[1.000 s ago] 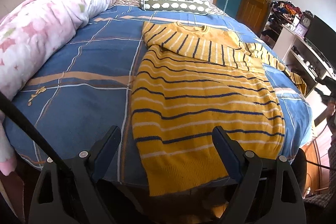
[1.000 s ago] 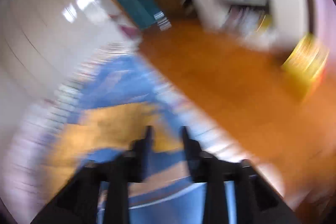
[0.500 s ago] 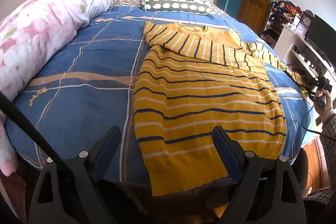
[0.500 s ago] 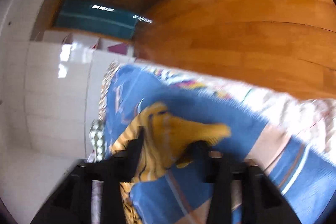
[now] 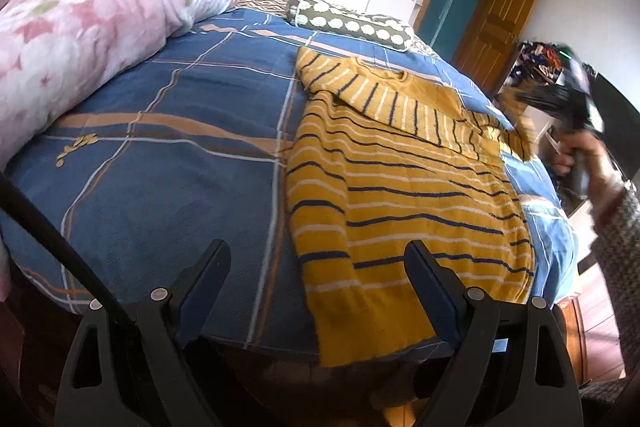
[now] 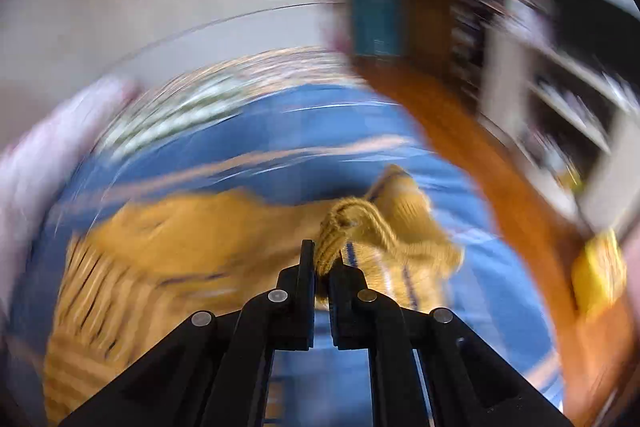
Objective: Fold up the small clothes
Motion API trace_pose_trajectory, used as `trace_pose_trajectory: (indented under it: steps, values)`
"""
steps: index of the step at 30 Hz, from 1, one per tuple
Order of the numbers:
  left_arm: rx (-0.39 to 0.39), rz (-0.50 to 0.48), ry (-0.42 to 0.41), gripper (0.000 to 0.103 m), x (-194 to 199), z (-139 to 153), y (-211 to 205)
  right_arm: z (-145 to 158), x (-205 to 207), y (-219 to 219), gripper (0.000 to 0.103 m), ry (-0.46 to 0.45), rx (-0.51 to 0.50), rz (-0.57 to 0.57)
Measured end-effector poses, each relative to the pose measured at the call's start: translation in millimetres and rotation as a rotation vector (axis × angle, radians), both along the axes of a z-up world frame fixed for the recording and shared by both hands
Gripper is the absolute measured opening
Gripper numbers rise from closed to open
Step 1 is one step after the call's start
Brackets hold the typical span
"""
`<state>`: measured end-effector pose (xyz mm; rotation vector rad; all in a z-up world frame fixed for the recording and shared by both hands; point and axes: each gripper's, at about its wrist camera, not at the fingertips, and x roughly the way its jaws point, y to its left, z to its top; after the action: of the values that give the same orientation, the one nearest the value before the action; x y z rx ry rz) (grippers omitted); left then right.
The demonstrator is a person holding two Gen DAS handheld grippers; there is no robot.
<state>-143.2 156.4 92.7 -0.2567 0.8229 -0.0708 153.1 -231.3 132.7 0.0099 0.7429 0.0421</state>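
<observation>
A yellow sweater (image 5: pixel 400 187) with navy and white stripes lies flat on the blue plaid bed (image 5: pixel 180 167), one sleeve folded across its chest. My left gripper (image 5: pixel 318 257) is open and empty, hovering over the sweater's hem at the bed's near edge. My right gripper (image 6: pixel 323 259) is shut on the cuff of the sweater's other sleeve (image 6: pixel 360 227) and holds it lifted above the bed. In the left wrist view the right gripper (image 5: pixel 520 103) is blurred at the bed's right side, at the sleeve end (image 5: pixel 516 139).
A pink floral duvet (image 5: pixel 88 39) lies along the bed's left side. A dotted bolster pillow (image 5: pixel 352 23) sits at the head. A wooden floor (image 6: pixel 500 187), shelves and a door lie to the right of the bed.
My right gripper has closed on the sleeve cuff and is swinging it up and over the bed. My left gripper has shifted slightly left, still open.
</observation>
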Motion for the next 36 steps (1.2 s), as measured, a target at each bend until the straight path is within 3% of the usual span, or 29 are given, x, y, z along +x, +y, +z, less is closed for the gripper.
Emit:
trace_pose_trajectory:
  steps: [4, 6, 8, 9, 12, 14, 16, 17, 21, 26, 31, 36]
  values:
    - [-0.024, 0.035, 0.001, 0.087, -7, -6, 21, -44, 3, 149, 0.006, 0.062, -0.13, 0.27]
    - [-0.043, 0.052, 0.01, 0.087, -10, -10, 32, -72, -1, 202, 0.006, 0.094, -0.205, 0.348]
    - [-0.06, 0.066, 0.017, 0.087, -12, -16, 41, -97, -10, 245, 0.013, 0.078, -0.339, 0.382]
    - [-0.065, 0.069, 0.019, 0.087, -12, -18, 44, -101, -16, 257, 0.013, 0.06, -0.385, 0.394]
    - [-0.075, 0.06, 0.019, 0.087, -13, -23, 47, -114, -39, 292, 0.031, -0.018, -0.568, 0.475]
    - [-0.07, 0.049, 0.013, 0.087, -13, -26, 45, -123, -57, 316, 0.035, -0.117, -0.731, 0.54]
    - [-0.066, 0.042, 0.016, 0.087, -12, -27, 42, -125, -71, 329, 0.041, -0.161, -0.797, 0.61]
    - [-0.068, 0.039, 0.016, 0.087, -12, -27, 40, -125, -79, 333, 0.046, -0.163, -0.784, 0.659]
    - [-0.062, 0.036, 0.012, 0.087, -12, -24, 39, -116, -94, 328, 0.046, -0.162, -0.702, 0.677]
    - [-0.06, 0.051, 0.013, 0.087, -10, -24, 43, -91, -98, 276, 0.048, -0.106, -0.499, 0.597]
    - [-0.105, 0.051, 0.054, 0.087, 0, -32, 39, -76, -63, 226, 0.048, -0.039, -0.378, 0.461]
    - [-0.089, 0.03, 0.043, 0.087, -1, -29, 30, -68, -27, 219, 0.048, 0.059, -0.145, 0.434]
